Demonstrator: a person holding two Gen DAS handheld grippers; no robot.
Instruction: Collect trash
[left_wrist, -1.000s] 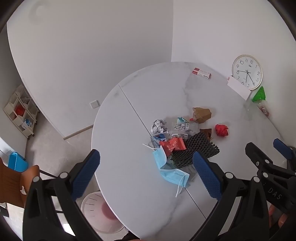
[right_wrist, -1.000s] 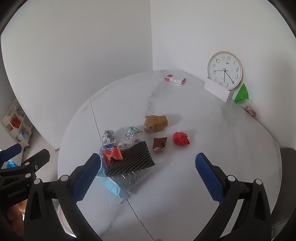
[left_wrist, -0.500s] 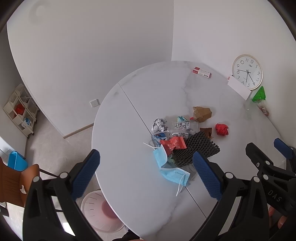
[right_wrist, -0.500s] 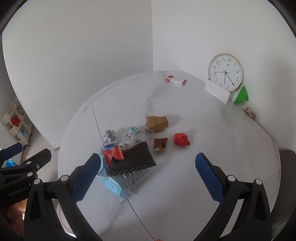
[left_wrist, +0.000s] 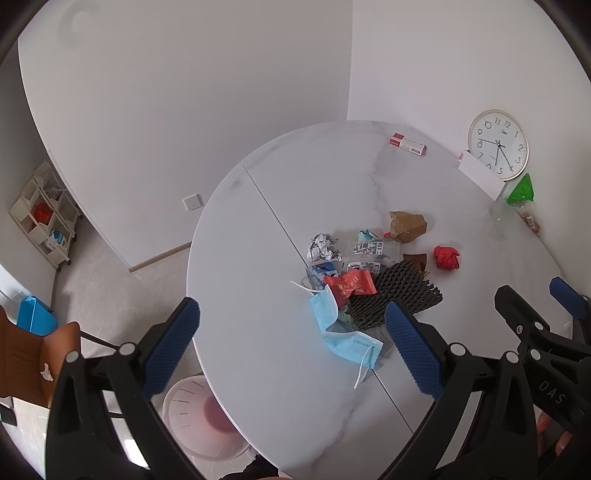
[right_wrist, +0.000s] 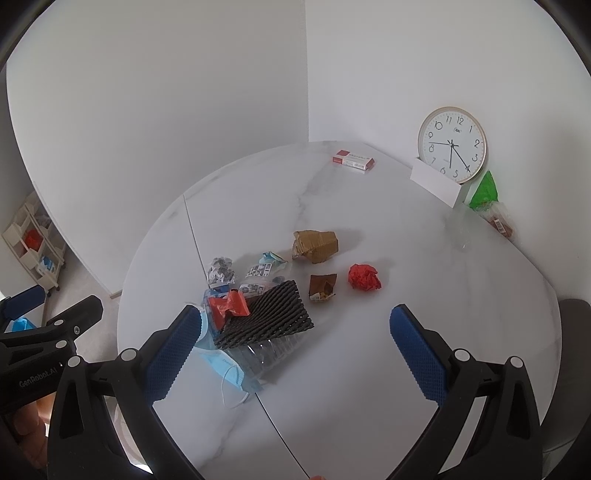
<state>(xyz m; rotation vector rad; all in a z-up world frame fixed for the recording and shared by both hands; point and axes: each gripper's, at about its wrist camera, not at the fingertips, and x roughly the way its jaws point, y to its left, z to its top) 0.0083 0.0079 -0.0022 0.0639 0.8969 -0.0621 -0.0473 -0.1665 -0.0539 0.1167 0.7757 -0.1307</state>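
A heap of trash lies mid-table: a black foam net (left_wrist: 395, 299) (right_wrist: 264, 314), a red wrapper (left_wrist: 351, 284) (right_wrist: 227, 306), a blue face mask (left_wrist: 343, 332) (right_wrist: 221, 363), a crumpled paper ball (left_wrist: 323, 247) (right_wrist: 221, 269), a brown paper wad (left_wrist: 406, 225) (right_wrist: 316, 245), a red paper ball (left_wrist: 446, 257) (right_wrist: 364, 277) and a small brown packet (right_wrist: 322, 287). My left gripper (left_wrist: 291, 350) is open and empty above the table's near left edge. My right gripper (right_wrist: 295, 350) is open and empty above the near side.
A white round marble table (left_wrist: 258, 229) stands in a corner. A clock (right_wrist: 452, 144), a white card (right_wrist: 436, 186), a green bag (right_wrist: 485, 190) and a red-white box (right_wrist: 352, 160) are at the back. A white bin (left_wrist: 199, 421) stands on the floor below the left edge.
Both views have shifted slightly; the trash heap sits a little higher in the left wrist frame. Both grippers stay open and empty.
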